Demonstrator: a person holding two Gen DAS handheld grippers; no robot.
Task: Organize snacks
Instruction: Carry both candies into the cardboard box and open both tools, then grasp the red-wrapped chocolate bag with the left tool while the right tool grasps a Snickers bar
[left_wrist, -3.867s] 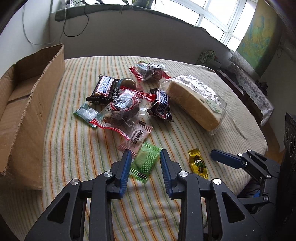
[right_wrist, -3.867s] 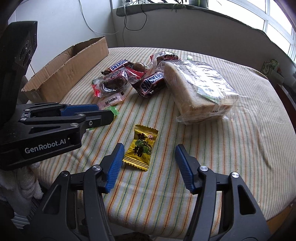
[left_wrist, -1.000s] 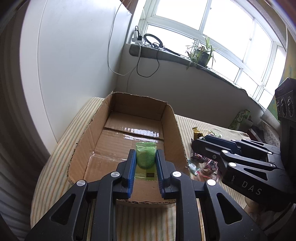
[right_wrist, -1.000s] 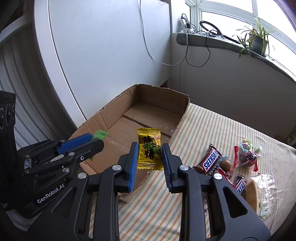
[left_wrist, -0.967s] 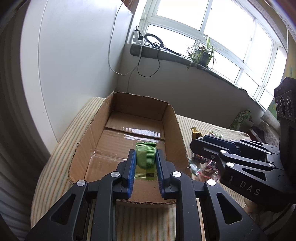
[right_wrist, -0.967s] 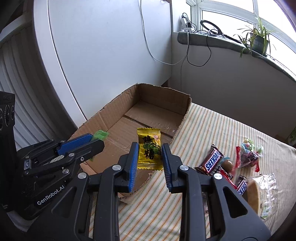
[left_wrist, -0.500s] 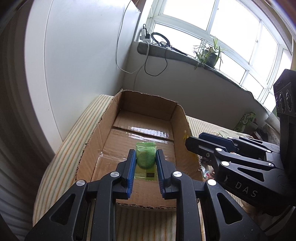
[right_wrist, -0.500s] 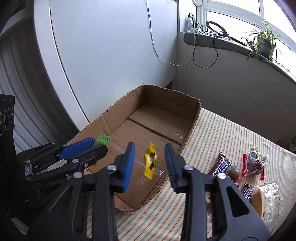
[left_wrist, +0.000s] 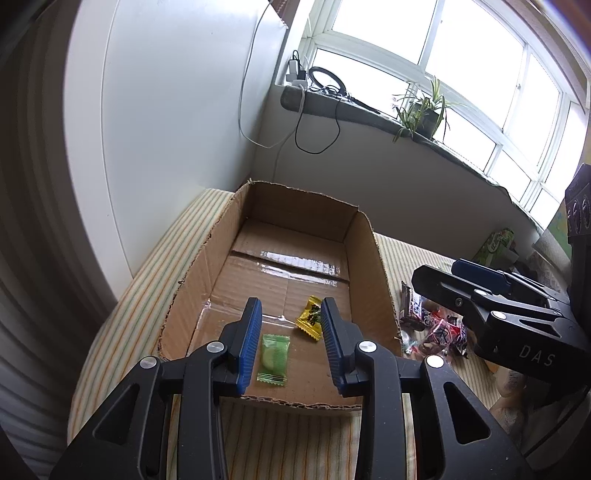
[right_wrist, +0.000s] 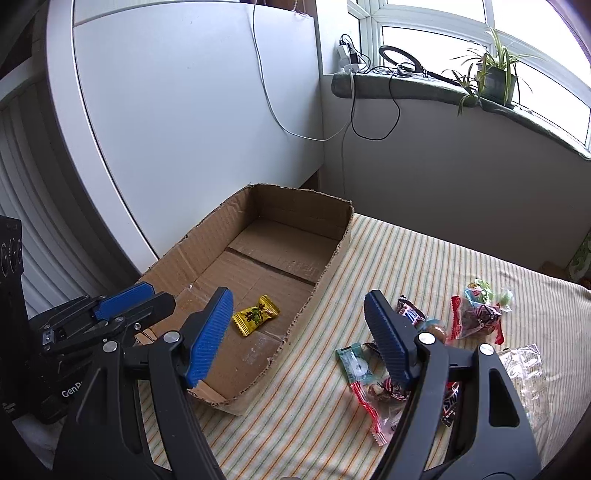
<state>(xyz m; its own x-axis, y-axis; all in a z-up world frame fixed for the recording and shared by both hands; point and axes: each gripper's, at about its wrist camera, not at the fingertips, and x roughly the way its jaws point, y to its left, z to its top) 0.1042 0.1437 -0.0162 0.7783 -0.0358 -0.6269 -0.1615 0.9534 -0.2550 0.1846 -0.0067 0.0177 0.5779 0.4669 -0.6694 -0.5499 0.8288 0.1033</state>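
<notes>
An open cardboard box (left_wrist: 365, 236) (right_wrist: 332, 258) stands on the striped tablecloth. A green candy packet (left_wrist: 273, 359) and a yellow candy packet (left_wrist: 311, 324) (right_wrist: 255, 314) lie on its floor. My left gripper (left_wrist: 290, 341) is open and empty above the box's near end, straddling the green packet. My right gripper (right_wrist: 299, 332) is open and empty over the box's right wall. The green packet is hidden in the right wrist view. Each gripper shows in the other's view: the right one (left_wrist: 480, 295), the left one (right_wrist: 122, 299).
Several loose snacks lie right of the box: a Snickers bar (right_wrist: 408, 314), a teal packet (right_wrist: 354, 363), red-edged clear bags (right_wrist: 476, 319), a bagged bread loaf (right_wrist: 532, 373). A white wall panel stands behind the box. A windowsill holds cables and a plant (right_wrist: 491, 74).
Both grippers have opened. The yellow packet fell from the right gripper and the green packet from the left; both now lie in the box. The right gripper swung right.
</notes>
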